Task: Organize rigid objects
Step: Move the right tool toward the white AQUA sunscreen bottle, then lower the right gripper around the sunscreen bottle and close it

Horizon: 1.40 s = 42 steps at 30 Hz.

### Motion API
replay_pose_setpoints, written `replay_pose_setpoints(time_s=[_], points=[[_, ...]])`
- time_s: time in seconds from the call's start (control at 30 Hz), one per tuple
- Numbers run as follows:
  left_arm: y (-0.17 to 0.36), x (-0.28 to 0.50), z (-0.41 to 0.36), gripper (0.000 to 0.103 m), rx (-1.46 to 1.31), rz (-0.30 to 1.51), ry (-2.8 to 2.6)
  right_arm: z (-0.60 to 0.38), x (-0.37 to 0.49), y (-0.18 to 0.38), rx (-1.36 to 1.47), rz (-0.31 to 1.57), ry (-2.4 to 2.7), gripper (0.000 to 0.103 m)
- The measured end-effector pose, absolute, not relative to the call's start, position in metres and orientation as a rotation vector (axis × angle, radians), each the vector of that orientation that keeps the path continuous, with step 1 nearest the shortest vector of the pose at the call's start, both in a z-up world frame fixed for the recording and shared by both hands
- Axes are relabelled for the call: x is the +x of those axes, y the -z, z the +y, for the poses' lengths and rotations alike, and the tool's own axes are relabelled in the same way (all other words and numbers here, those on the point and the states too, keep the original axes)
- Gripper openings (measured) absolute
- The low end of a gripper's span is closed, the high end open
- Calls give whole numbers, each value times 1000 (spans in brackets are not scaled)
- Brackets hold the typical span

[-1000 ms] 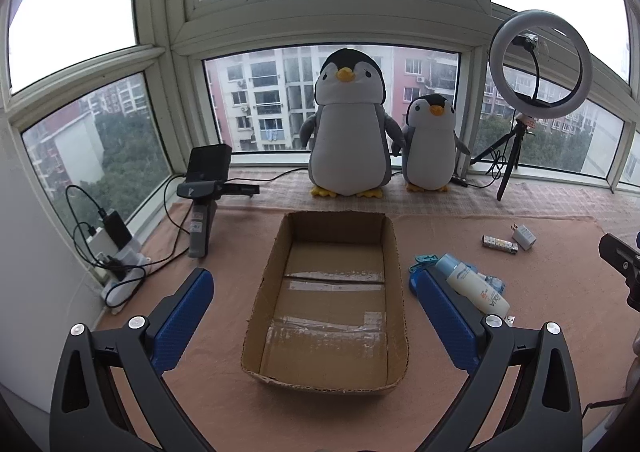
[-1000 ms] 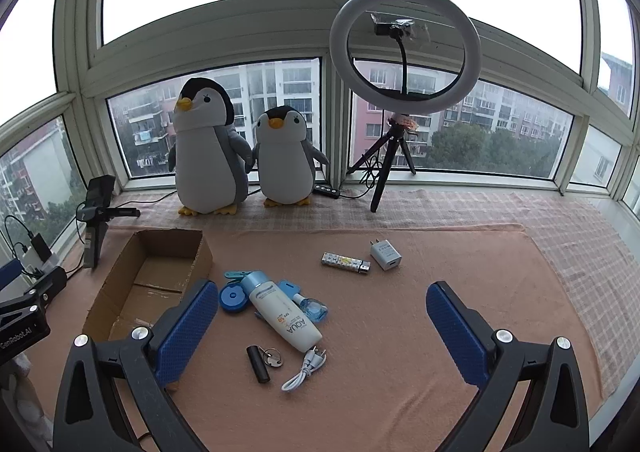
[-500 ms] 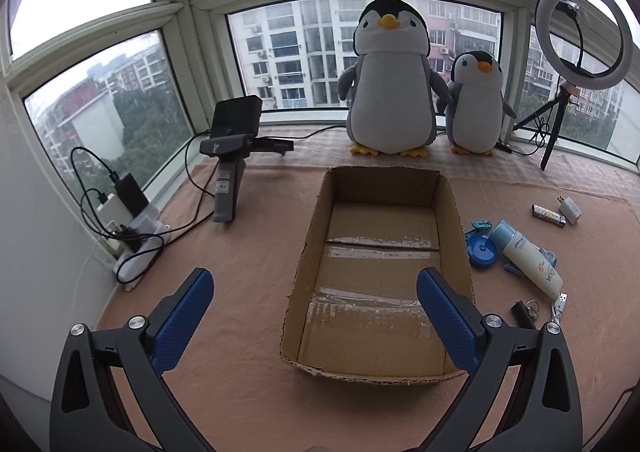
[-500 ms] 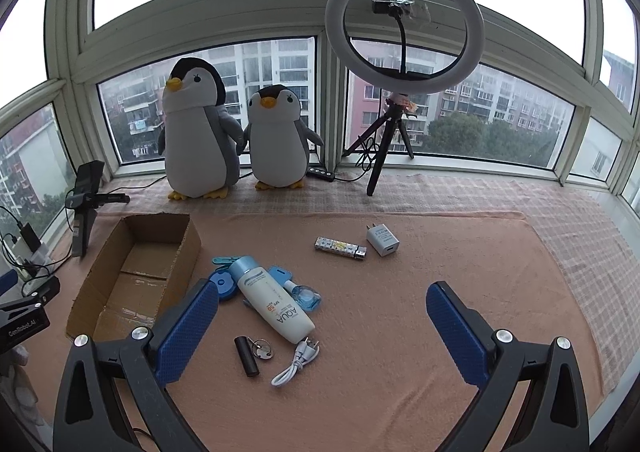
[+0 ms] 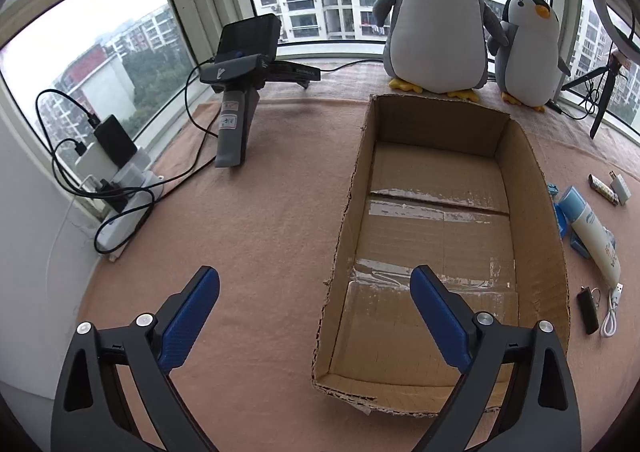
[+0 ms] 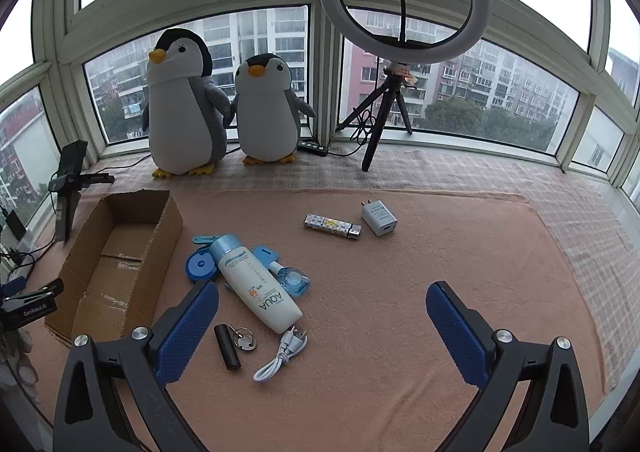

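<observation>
Hovering over the near end of the cardboard box (image 5: 440,220), the left claw (image 5: 316,316) is spread wide and grasps nothing; its right finger hangs above the box floor, its left finger above the peach blanket (image 5: 260,212) beside the box; the box holds nothing. The right claw (image 6: 322,322) is likewise released and empty, poised above the clutter to the right of the box; a white sunscreen bottle (image 6: 256,284) lies on its side across blue clips (image 6: 202,264) and touches a small clear blue bottle (image 6: 294,280); just nearer lie a black stick with keys (image 6: 230,346) and a coiled white cable (image 6: 282,352). Farther back, well apart from that pile, a patterned lighter (image 6: 332,226) rests just beside a white charger plug (image 6: 378,218); two plush penguins (image 6: 184,104) stand at the window.
</observation>
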<state>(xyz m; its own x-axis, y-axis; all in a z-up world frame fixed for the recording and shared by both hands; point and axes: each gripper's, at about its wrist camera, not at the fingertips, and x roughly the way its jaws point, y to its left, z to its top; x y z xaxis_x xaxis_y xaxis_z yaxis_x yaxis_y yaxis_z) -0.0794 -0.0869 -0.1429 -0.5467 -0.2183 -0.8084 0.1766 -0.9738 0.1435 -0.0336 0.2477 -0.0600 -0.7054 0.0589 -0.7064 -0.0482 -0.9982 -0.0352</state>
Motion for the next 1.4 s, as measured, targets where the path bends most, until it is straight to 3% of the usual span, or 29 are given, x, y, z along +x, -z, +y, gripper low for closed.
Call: replay_pose_setpoints(time_s=[0.17, 0.23, 0.47, 0.57, 0.63, 1.03, 1.2, 1.4], points=[[160, -87, -89, 94, 1419, -78, 2551, 247, -40, 63, -1179, -40, -2843, 103], [167, -89, -89, 85, 1450, -82, 2537, 247, -44, 66, -1189, -38, -2839, 103], [182, -95, -88, 77, 1525, -85, 2512, 253, -56, 79, -1251, -46, -2815, 103], [188, -97, -86, 70, 1558, -86, 2505, 257, -63, 85, -1283, -42, -2806, 103], [192, -98, -87, 61, 1583, -70, 2495, 259, -68, 90, -1302, -43, -2799, 103], [193, -100, -76, 37, 1603, -107, 2507, 276, -90, 116, -1430, -17, -2777, 103], [193, -102, -74, 36, 1604, -128, 2506, 284, -97, 123, -1465, -38, -2770, 102], [194, -102, -73, 36, 1595, -155, 2500, 305, -110, 134, -1512, 19, -2772, 95]])
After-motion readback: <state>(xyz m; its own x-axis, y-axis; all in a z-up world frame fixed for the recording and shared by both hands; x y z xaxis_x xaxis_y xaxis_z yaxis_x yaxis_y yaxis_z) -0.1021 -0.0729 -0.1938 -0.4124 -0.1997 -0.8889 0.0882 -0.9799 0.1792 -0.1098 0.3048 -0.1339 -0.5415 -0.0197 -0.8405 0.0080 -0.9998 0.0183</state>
